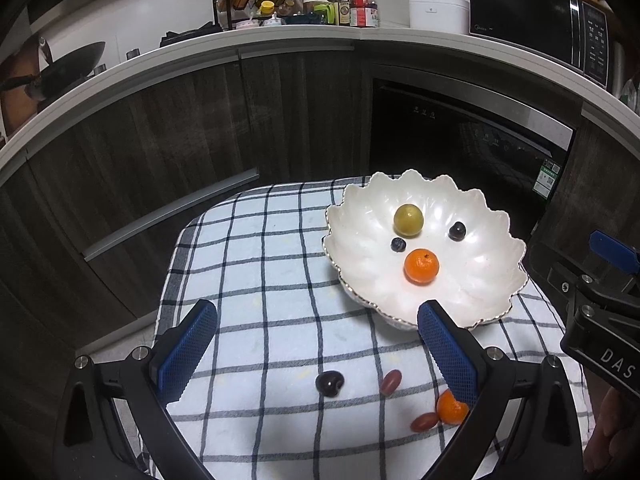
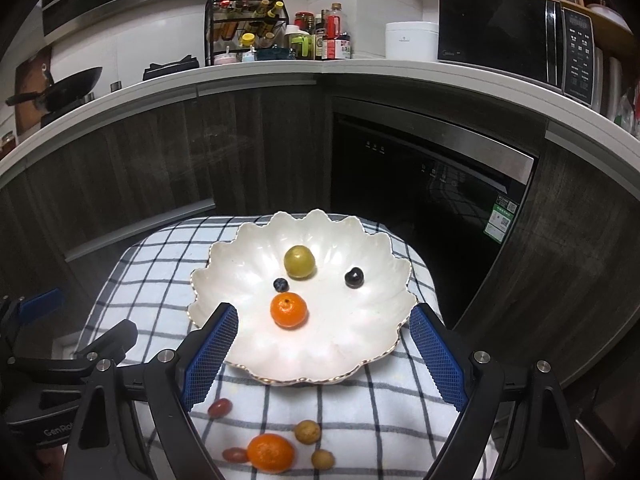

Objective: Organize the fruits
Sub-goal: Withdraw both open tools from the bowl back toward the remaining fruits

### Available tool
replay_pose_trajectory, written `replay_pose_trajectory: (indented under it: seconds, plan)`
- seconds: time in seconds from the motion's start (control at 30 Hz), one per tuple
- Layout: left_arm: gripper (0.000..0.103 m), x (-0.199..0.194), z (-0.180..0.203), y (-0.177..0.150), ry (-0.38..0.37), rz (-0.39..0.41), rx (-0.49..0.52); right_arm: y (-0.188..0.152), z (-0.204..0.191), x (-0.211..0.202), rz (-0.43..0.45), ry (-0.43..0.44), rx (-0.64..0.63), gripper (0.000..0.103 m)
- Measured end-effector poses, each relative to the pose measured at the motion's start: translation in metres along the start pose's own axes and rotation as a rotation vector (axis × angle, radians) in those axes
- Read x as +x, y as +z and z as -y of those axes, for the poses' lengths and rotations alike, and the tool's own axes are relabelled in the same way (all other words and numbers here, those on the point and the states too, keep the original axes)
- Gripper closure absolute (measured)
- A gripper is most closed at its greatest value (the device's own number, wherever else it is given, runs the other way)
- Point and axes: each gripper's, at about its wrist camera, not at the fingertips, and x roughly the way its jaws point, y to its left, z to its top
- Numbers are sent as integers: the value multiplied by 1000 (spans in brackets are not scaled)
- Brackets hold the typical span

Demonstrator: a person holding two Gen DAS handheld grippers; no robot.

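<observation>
1. The left tool [image 1: 316, 344] hangs above the near left part of the checked cloth [image 1: 256, 264] with its blue pads [image 1: 188, 352] spread wide and nothing between them; it is well short of any fruit.
2. Loose on the cloth in front of it, going left to right in the left wrist view: a dark cherry [image 1: 329, 382], a reddish grape tomato [image 1: 390, 382], a second reddish one [image 1: 425, 421] and a small orange [image 1: 451, 407] touching it, partly behind the tool's right finger.
3. The right wrist view adds two small tan round fruits [image 2: 307, 432] [image 2: 322, 459] just right of that orange (longans, perhaps; too small to be sure).
4. The scalloped white bowl [image 2: 248, 344] sits at the far right of the table. It already holds a blueberry [image 2: 281, 285], a second orange [image 2: 289, 311], a yellow-green plum-like fruit [image 2: 299, 262] and a dark grape [image 2: 354, 277], each apart from the others.
5. The right tool [image 2: 324, 344] hovers over the bowl's near rim, jaws fully apart and empty.
6. My reading: four fruits are in and six are still out, so the job is a bit under halfway, with no pick in hand at present.
</observation>
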Motion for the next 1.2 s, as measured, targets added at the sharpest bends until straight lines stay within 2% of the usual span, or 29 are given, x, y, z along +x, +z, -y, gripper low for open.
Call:
replay_pose_trajectory:
  seconds: [0.5,0.83,1.07,1.2]
  plan:
    - [1,-10,-12,-24,-8,8,38,-21,-19,-14,-7,5,-24,14]
    - [2,-1,-14,-42,-14,-1,66,-39,-25,-9,-28,24,-8,15]
    - [9,11,-14,-55,-36,-19,124,-57,-28,0,-75,3,14,16]
    - [13,23,-15,-61,-62,-42,136,-67,-33,7,-104,7,12,22]
